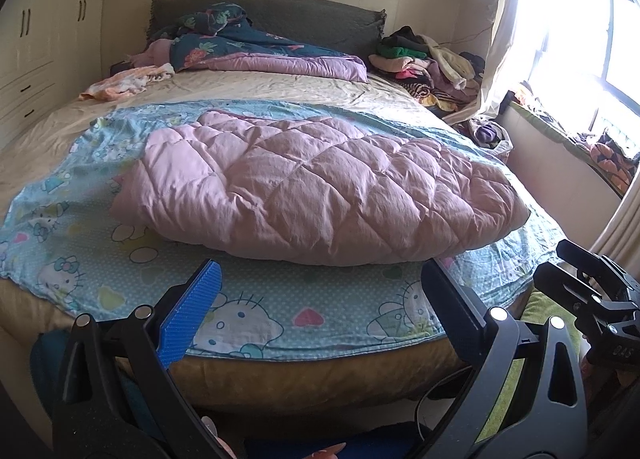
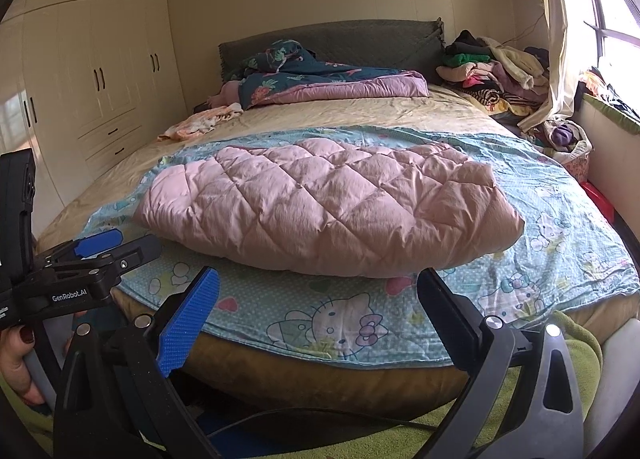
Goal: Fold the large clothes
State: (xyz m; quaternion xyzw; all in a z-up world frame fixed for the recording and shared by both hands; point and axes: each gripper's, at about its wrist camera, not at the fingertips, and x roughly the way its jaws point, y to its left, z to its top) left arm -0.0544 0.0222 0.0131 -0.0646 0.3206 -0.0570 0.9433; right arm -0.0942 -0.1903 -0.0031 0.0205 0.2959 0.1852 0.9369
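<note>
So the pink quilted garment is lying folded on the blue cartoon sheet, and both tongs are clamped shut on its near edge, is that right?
Not quite. The pink quilted garment does lie on the blue cartoon sheet, but both wrist views show the left tongs and right tongs open, holding nothing and short of its near edge.

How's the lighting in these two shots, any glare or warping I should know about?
Left wrist view: the window is blown out white, washing out the curtain; the pink quilt stays sharp. Right wrist view: the glare is confined to the upper right edge, so the light is more even. Both views: fisheye bends the bed edge and darkens the corners.
</note>
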